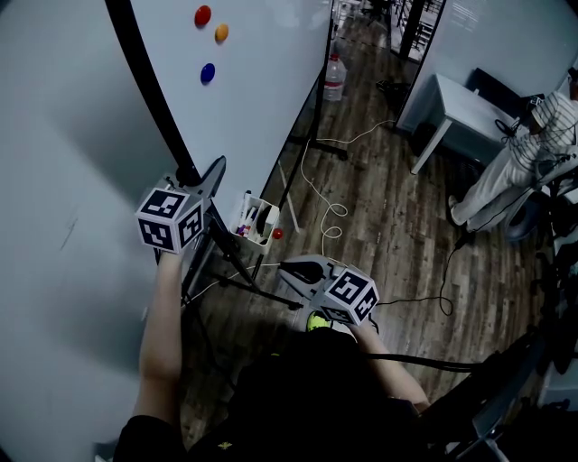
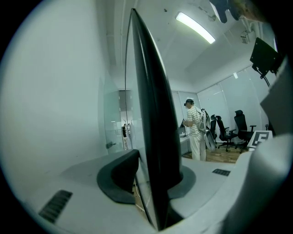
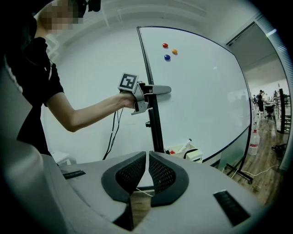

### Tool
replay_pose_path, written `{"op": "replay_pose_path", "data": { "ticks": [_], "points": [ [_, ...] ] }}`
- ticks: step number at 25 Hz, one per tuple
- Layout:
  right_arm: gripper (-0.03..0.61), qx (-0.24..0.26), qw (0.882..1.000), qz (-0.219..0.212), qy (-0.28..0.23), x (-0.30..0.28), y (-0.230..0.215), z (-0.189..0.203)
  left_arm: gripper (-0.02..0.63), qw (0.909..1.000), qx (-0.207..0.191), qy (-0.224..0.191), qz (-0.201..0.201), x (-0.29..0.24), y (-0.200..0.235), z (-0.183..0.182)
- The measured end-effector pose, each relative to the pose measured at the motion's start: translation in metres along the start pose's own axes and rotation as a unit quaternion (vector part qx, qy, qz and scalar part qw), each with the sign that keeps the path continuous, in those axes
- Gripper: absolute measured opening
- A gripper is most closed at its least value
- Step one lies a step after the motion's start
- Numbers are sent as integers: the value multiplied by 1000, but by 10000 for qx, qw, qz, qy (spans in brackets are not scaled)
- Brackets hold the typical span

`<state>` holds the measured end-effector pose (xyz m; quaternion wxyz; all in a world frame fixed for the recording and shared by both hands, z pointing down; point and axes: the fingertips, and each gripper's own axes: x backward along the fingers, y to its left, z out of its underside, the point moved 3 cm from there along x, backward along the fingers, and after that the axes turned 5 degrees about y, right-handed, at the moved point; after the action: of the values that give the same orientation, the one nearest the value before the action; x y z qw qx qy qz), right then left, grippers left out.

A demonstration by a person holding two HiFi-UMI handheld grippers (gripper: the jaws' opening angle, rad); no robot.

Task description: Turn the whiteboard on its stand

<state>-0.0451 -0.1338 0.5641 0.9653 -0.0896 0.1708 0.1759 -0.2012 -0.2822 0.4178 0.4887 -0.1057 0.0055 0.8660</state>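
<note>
The whiteboard (image 1: 262, 81) stands on its wheeled stand (image 3: 155, 125), with its black side edge (image 2: 155, 137) running up between my left gripper's jaws. My left gripper (image 1: 203, 178) is shut on that edge at about mid-height. Both dark pads (image 2: 120, 176) press the frame from either side. In the right gripper view the left gripper (image 3: 145, 93) shows clamped on the board's left edge. My right gripper (image 1: 293, 269) hangs lower and to the right, away from the board. Its jaws (image 3: 147, 157) are shut with nothing between them.
Red (image 1: 202, 15), orange (image 1: 221, 32) and blue (image 1: 208, 73) magnets stick to the board. A marker tray (image 1: 259, 221) hangs below it. A water bottle (image 1: 334, 79), loose cables (image 1: 330, 212), a white table (image 1: 461, 106) and a person (image 1: 528, 158) are on the wooden floor to the right.
</note>
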Motion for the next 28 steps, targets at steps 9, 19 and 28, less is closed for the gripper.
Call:
{"op": "replay_pose_path", "data": {
  "ticks": [9, 19, 28],
  "points": [
    [18, -42, 10000, -31, 38, 1, -4, 2, 101, 9999, 86, -121, 36, 2, 2, 0],
    [18, -128, 9999, 93, 56, 12, -3, 9, 71, 9990, 260, -312, -160, 4, 2, 1],
    [18, -212, 9996, 205, 50, 27, -4, 11, 44, 9978, 603, -147, -231, 7, 7, 0]
  ]
}}
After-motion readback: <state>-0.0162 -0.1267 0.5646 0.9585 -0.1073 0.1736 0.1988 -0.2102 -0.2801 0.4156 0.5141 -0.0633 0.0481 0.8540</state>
